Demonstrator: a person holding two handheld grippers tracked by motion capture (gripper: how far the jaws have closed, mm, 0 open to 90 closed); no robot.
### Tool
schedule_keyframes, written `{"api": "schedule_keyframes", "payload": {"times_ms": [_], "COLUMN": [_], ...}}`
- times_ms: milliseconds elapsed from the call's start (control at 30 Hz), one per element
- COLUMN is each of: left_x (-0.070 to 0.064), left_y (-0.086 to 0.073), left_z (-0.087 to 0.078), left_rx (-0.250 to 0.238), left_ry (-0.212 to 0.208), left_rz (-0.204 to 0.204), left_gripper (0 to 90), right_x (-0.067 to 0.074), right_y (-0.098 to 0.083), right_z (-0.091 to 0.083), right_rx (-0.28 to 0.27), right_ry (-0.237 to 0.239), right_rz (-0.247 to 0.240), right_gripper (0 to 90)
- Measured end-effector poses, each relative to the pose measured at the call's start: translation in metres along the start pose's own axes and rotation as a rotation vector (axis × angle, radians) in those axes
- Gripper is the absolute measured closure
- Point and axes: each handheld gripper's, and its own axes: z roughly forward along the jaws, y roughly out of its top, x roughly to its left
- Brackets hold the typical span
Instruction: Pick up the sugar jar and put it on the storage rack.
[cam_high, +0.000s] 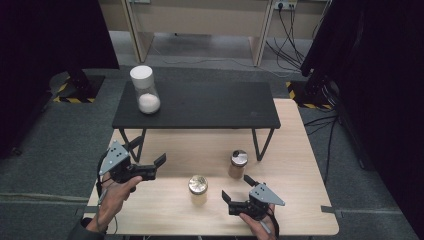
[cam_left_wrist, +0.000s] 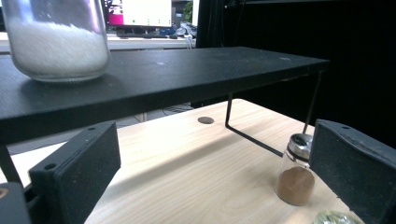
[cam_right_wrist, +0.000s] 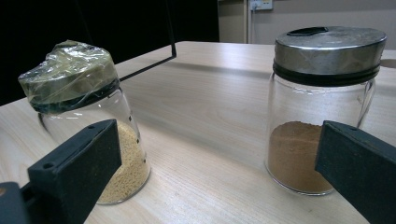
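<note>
the two small spice jars stand on the near part of the wooden table (cam_high: 300, 150), in front of the black shelf (cam_high: 200, 105): one with a film-wrapped lid and pale yellow grains (cam_high: 198, 189), one with a bare metal lid and brown powder (cam_high: 238, 164) a little farther and to the right. the right gripper (cam_high: 235, 189) sits near and just right of the yellow jar, jaws spread wide and holding nothing. in the right gripper view the yellow jar (cam_right_wrist: 88, 121) stands off its left jaw and the brown jar (cam_right_wrist: 317, 107) off its right jaw, with bare wood between them.

the risk, as i judge it: going forward on this line, the spread jaws would straddle the gap and knock one or both jars, since neither is centred. these narrow jars look easy to tip or push along the wood.

the left gripper (cam_high: 155, 167) hovers left of the yellow jar, also spread and empty. a large white-lidded jar (cam_high: 145, 90) stands far left on the shelf.
</note>
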Motion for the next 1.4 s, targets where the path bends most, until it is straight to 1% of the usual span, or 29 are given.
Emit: {"api": "schedule_keyframes", "payload": {"times_ms": [133,300,400,567,767,1067,1167,1233,1400], "left_x": [-0.003,-0.005,-0.007,-0.010,-0.009,-0.010,-0.010,-0.010,-0.009], "left_y": [-0.008,-0.018,-0.022,-0.031,-0.041,-0.053,-0.059,-0.064,-0.073], "left_z": [-0.002,-0.005,-0.007,-0.010,-0.011,-0.021,-0.023,-0.024,-0.025], "left_rx": [-0.006,-0.017,-0.020,-0.014,-0.014,-0.032,-0.033,-0.025,-0.018], "left_ry": [-0.006,-0.013,-0.013,-0.020,-0.026,-0.040,-0.057,-0.058,-0.062], "left_rz": [0.008,0.005,0.016,0.020,0.015,0.017,0.013,0.019,0.009], "left_gripper": [1.6,1.6,1.6,1.6,1.6,1.6,1.6,1.6,1.6], "right_x": [0.000,0.000,0.000,0.001,0.001,0.001,0.001,0.001,0.001], "right_y": [0.000,0.000,0.000,0.000,0.000,0.000,-0.001,0.000,-0.001], "right_z": [0.001,0.001,0.000,0.000,0.001,0.001,0.001,0.001,0.001], "right_rx": [0.001,0.001,0.001,0.000,0.000,0.000,0.002,0.002,0.003], "right_ry": [0.001,0.001,0.001,0.002,0.002,0.003,0.003,0.004,0.005], "right_rz": [0.000,-0.001,-0.004,-0.004,-0.004,-0.005,-0.004,-0.006,-0.005], "right_gripper": [0.7,0.6,0.6,0.6,0.7,0.6,0.6,0.6,0.6]}}
